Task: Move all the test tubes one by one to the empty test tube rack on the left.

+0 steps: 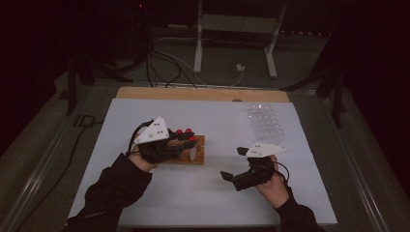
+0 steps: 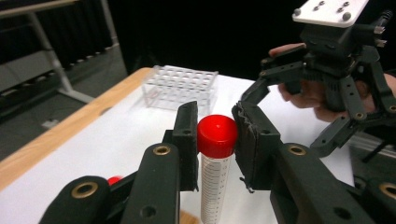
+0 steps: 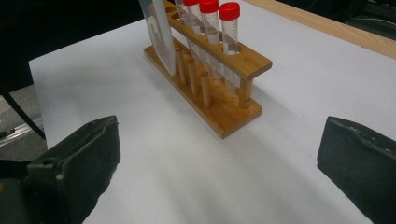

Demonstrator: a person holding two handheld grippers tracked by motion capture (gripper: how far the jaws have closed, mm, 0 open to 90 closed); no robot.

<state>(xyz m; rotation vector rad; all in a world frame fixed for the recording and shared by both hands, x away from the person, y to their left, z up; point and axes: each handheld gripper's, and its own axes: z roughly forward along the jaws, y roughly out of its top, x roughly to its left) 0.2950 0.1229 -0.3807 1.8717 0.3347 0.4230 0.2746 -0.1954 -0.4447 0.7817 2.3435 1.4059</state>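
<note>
My left gripper [image 2: 217,142] is shut on the red cap of a clear graduated tube [image 2: 214,186], which hangs upright between its jaws. From above, this gripper [image 1: 188,140] sits over the wooden tube rack [image 1: 199,157] at mid-table. In the right gripper view the held tube's tapered lower end [image 3: 158,39] hangs just in front of the rack [image 3: 224,116], where three red-capped tubes [image 3: 229,28] stand in holes. My right gripper [image 1: 232,163] stands open to the right of the rack, jaws wide apart [image 3: 219,172] with nothing between them, low over the white tabletop.
A clear plastic tube rack [image 1: 266,122] stands at the far right of the white table [image 1: 203,198], seen also from the left gripper [image 2: 180,86]. A wooden strip [image 1: 203,94] runs along the far edge. Metal frame legs and cables lie on the floor beyond.
</note>
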